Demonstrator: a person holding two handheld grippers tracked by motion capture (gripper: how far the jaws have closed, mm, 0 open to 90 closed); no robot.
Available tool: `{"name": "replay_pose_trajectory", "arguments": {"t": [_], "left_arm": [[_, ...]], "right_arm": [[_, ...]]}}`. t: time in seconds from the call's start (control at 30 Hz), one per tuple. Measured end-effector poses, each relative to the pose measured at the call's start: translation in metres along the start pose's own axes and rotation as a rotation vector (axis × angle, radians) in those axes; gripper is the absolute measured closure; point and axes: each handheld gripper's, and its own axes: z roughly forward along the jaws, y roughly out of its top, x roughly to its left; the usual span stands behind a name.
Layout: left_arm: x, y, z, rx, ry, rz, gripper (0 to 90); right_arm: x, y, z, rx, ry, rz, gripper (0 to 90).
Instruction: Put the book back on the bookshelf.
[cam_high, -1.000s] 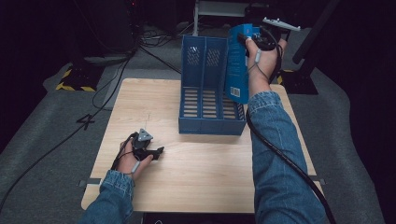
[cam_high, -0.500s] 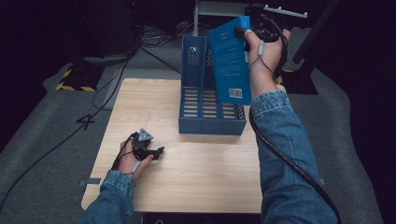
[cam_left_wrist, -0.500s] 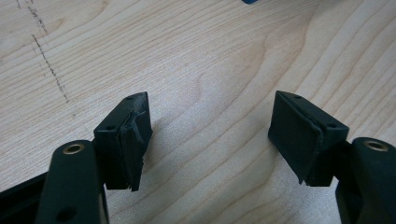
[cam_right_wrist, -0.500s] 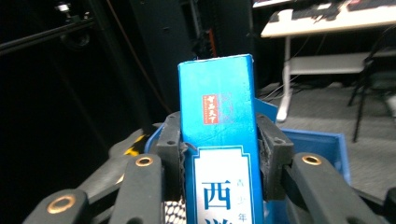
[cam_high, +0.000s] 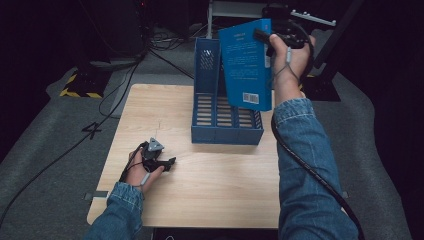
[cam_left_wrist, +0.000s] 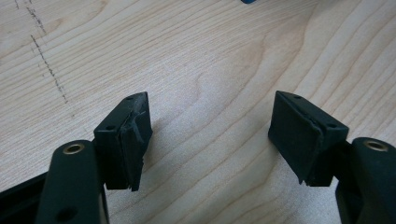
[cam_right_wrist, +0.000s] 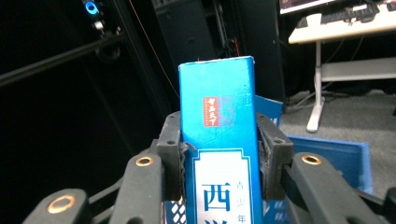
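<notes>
Right gripper view – blue book (cam_right_wrist: 219, 154) clamped between right tongs (cam_right_wrist: 219, 163).

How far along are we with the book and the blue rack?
Done: the right gripper has its jaws shut on the spine of the blue book. In hand: the book hangs tilted in the air above the blue file rack. Left: seemingly lowering it into a slot. The left gripper rests open on the table.
</notes>
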Motion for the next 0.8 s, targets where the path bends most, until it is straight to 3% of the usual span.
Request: {"name": "replay_pose_trajectory", "arguments": {"t": [0.13, 0.27, 0.5, 0.57, 0.67, 0.8], "left_arm": [[0.000, 0.000, 0.000, 0.000, 0.000, 0.000, 29.9], [0.000, 0.000, 0.000, 0.000, 0.000, 0.000, 29.8], [0.000, 0.000, 0.000, -0.001, -0.002, 0.001, 29.8], [0.000, 0.000, 0.000, 0.000, -0.002, 0.001, 29.8], [0.000, 0.000, 0.000, 0.000, 0.001, -0.001, 29.8], [0.000, 0.001, 0.001, -0.001, 0.000, -0.002, 29.7]], "right_arm": [[-0.032, -0.001, -0.016, -0.053, 0.017, 0.054, 61.3], [-0.053, -0.008, -0.023, -0.091, 0.039, 0.072, 61.4], [-0.061, -0.007, -0.028, -0.113, 0.069, 0.065, 61.3], [-0.068, -0.006, -0.032, -0.133, 0.058, 0.065, 61.3], [-0.080, -0.008, -0.034, -0.127, -0.012, 0.067, 61.2], [-0.086, -0.013, -0.032, -0.115, -0.048, 0.074, 61.1]]}}
